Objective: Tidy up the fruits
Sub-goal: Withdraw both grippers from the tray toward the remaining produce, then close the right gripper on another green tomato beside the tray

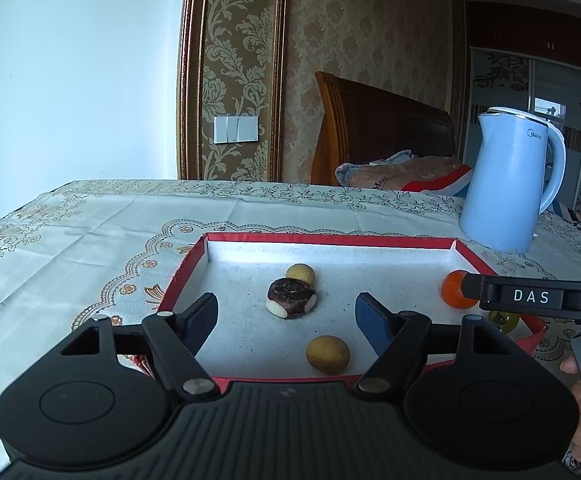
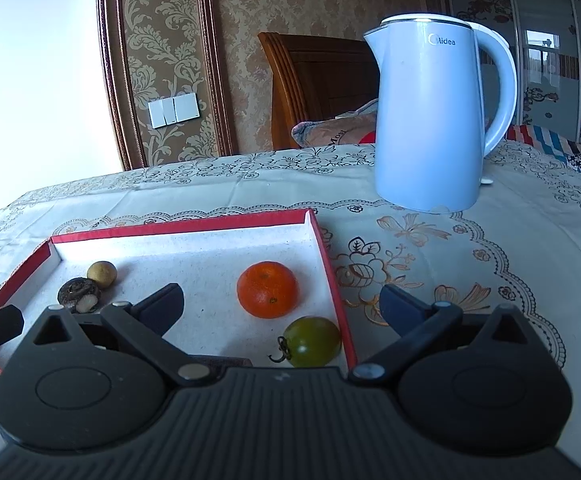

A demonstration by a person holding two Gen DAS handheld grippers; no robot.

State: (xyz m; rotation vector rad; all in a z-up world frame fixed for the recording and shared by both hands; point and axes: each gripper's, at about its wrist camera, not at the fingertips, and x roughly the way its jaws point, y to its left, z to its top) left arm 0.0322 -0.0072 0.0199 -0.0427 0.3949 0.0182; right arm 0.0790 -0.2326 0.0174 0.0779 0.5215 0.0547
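Observation:
A red-rimmed tray [image 1: 188,264] with a white floor lies on the table; it also shows in the right wrist view [image 2: 178,226]. In it are a dark water chestnut [image 1: 291,297], two small tan fruits [image 1: 300,274] [image 1: 327,354], an orange tangerine [image 2: 268,289] and a green tomato [image 2: 311,341]. My left gripper [image 1: 286,320] is open and empty above the tray's near half, the chestnut just beyond its fingertips. My right gripper [image 2: 282,304] is open and empty; the tangerine and tomato lie between its fingers, untouched. The right gripper's finger [image 1: 530,296] hides part of the tangerine [image 1: 454,290] in the left view.
A light blue electric kettle [image 2: 430,120] stands on the embroidered tablecloth [image 2: 450,248] behind the tray's right corner. A wooden headboard [image 1: 374,132] and bedding lie beyond the table's far edge. The table's left edge drops off near the white wall.

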